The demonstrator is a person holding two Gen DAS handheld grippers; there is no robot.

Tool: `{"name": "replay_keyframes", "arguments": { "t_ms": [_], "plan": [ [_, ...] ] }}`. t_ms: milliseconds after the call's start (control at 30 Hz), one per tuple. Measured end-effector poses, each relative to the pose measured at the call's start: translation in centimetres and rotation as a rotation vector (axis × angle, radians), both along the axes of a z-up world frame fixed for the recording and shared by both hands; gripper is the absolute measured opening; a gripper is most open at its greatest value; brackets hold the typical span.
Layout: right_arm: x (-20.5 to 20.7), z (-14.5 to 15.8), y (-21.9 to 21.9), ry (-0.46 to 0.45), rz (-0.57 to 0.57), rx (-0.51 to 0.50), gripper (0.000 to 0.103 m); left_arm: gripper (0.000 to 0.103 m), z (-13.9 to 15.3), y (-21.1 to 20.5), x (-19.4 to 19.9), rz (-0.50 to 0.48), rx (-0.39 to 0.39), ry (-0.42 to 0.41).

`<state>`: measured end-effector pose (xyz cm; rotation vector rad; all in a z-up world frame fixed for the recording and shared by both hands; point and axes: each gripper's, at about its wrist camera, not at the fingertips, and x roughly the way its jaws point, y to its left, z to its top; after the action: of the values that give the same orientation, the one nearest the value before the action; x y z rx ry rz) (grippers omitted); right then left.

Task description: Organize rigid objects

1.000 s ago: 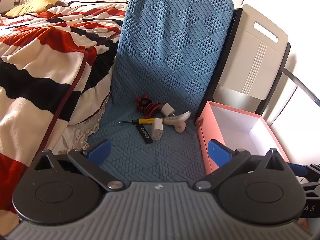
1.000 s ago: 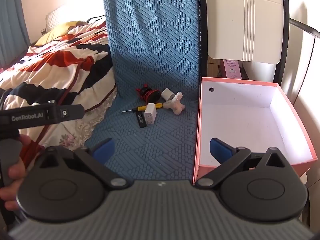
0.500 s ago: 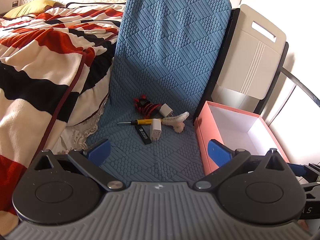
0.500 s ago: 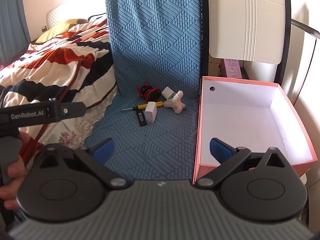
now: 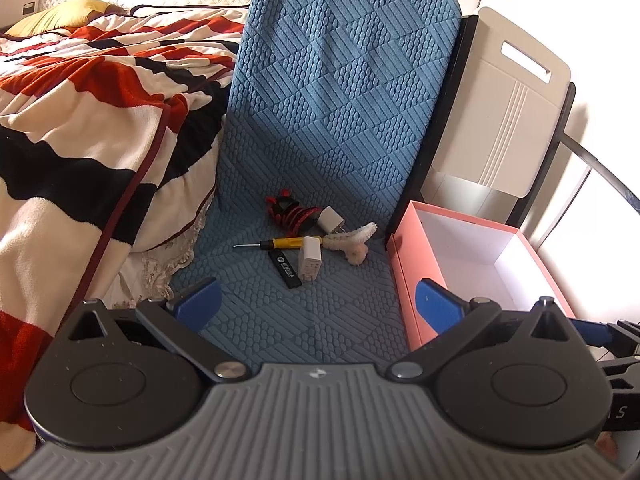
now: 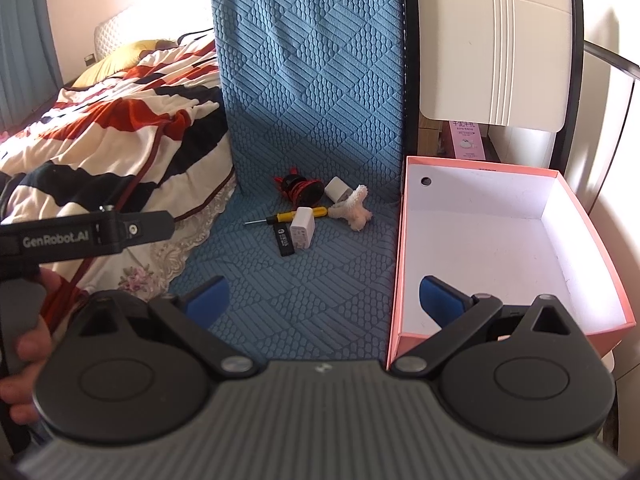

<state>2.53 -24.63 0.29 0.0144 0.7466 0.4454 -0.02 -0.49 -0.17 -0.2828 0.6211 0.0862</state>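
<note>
A small pile lies on the blue quilted mat (image 5: 320, 312): a yellow-handled screwdriver (image 5: 280, 244), a black USB stick (image 5: 286, 269), a white charger (image 5: 309, 262), a second white plug (image 5: 331, 219), a red-and-black coiled cable (image 5: 292, 213) and a white coral-like piece (image 5: 354, 240). The same pile shows in the right wrist view, around the white charger (image 6: 302, 233). An open pink box (image 6: 500, 248) with a white inside stands right of the mat. My left gripper (image 5: 318, 304) and right gripper (image 6: 324, 300) are both open and empty, well short of the pile.
A bed with a red, black and white striped blanket (image 5: 88, 120) borders the mat on the left. A white panel (image 6: 492, 44) and dark frame stand behind the box. The left gripper's body (image 6: 80, 234) crosses the right wrist view at the left.
Both grippers have drifted slightly closer to the pile. Nothing was picked up or moved.
</note>
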Motion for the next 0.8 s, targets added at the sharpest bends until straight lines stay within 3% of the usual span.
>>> {"name": "replay_keyframes", "arguments": {
  "t_ms": [800],
  "plan": [
    [0.86,-0.01,-0.81,0.008,-0.029,0.028,0.103,0.103,0.09,-0.02,0.72,-0.016,0.032,0.001]
  ]
}}
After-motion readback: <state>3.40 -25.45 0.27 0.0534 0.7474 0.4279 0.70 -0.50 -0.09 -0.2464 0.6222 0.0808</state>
